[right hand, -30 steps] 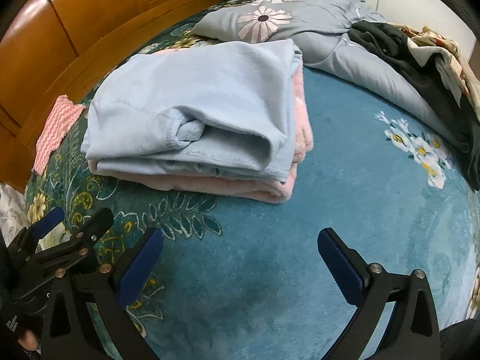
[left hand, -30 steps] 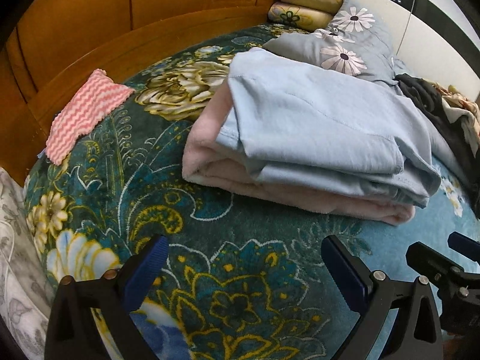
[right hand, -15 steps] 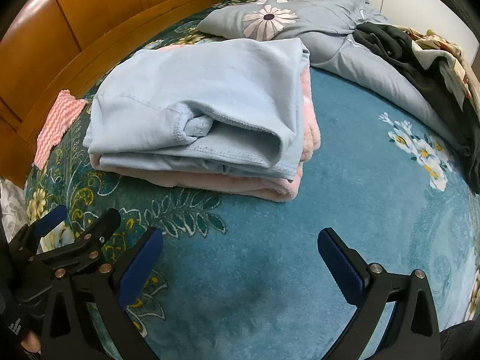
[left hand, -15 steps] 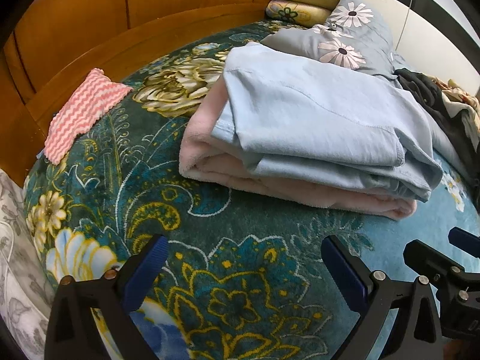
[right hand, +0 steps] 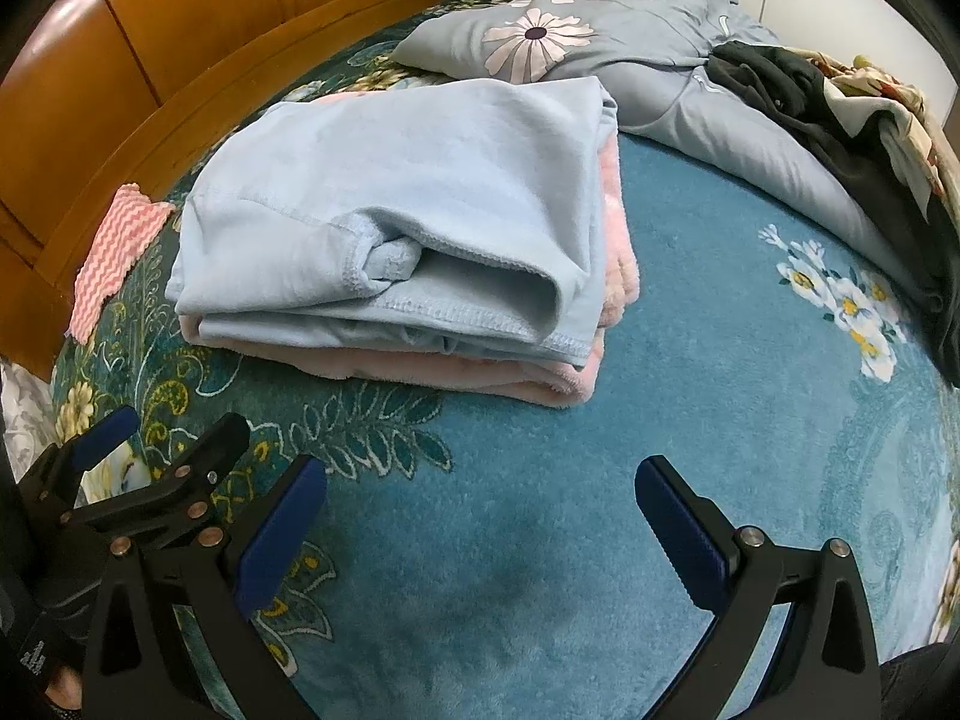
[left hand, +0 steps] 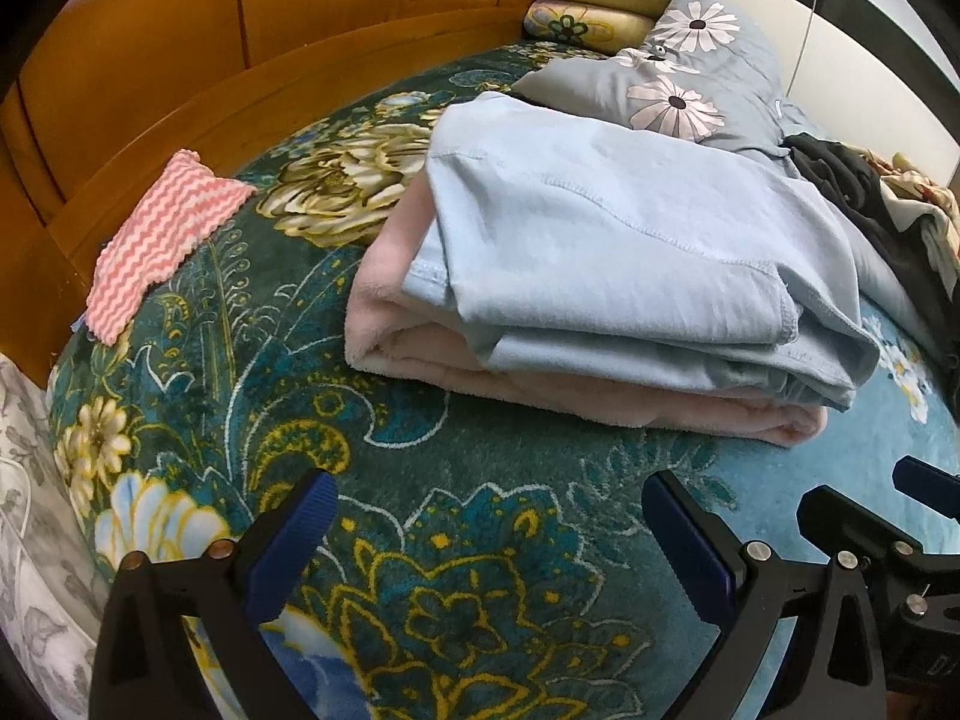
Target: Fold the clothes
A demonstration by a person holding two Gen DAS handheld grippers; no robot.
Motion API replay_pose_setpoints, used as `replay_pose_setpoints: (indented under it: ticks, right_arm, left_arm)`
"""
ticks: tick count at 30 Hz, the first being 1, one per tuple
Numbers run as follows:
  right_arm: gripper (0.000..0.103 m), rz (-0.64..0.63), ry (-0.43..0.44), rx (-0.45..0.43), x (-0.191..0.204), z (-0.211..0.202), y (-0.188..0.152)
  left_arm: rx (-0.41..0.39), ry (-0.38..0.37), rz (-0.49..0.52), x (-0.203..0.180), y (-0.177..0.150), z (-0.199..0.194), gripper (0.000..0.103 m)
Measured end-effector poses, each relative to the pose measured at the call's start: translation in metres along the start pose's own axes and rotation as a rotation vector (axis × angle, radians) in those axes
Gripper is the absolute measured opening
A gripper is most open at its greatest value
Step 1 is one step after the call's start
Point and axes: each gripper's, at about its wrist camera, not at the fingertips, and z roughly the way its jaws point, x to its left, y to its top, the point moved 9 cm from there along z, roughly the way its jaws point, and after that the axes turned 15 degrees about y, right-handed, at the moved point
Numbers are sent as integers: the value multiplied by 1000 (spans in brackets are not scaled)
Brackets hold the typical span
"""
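Observation:
A folded light blue garment (left hand: 612, 252) lies on top of a folded pink fleece garment (left hand: 420, 342) on the floral teal blanket; the stack also shows in the right wrist view, blue (right hand: 408, 198) over pink (right hand: 522, 378). My left gripper (left hand: 486, 528) is open and empty, a short way in front of the stack. My right gripper (right hand: 480, 516) is open and empty, in front of the stack's right end. The left gripper also shows at the lower left of the right wrist view (right hand: 162, 450).
A pink zigzag cloth (left hand: 162, 234) lies by the wooden headboard (left hand: 180, 60). A grey daisy-print pillow (right hand: 570, 18) and a grey duvet (right hand: 750, 138) lie behind the stack. A heap of black clothing (right hand: 852, 138) and patterned fabric lies at the right.
Both grippers have moved slightly closer to the folded stack, which looks larger now. Both stay open and empty.

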Motion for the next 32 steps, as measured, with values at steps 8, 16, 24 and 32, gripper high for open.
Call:
replay_pose_setpoints:
  ticks: [8, 16, 24, 32]
  right_arm:
    - [103, 6, 6, 3, 0, 1, 0]
    - [103, 4, 7, 5, 0, 2, 0]
    - [103, 11, 6, 10, -1, 4, -1]
    - [103, 8, 6, 11, -1, 4, 1]
  left_arm:
    - [9, 5, 1, -1, -2, 1, 103]
    - [21, 8, -11, -1, -2, 4, 103]
    - [21, 13, -5, -1, -1, 6, 103]
    - [-2, 27, -15, 3, 2, 5, 103]
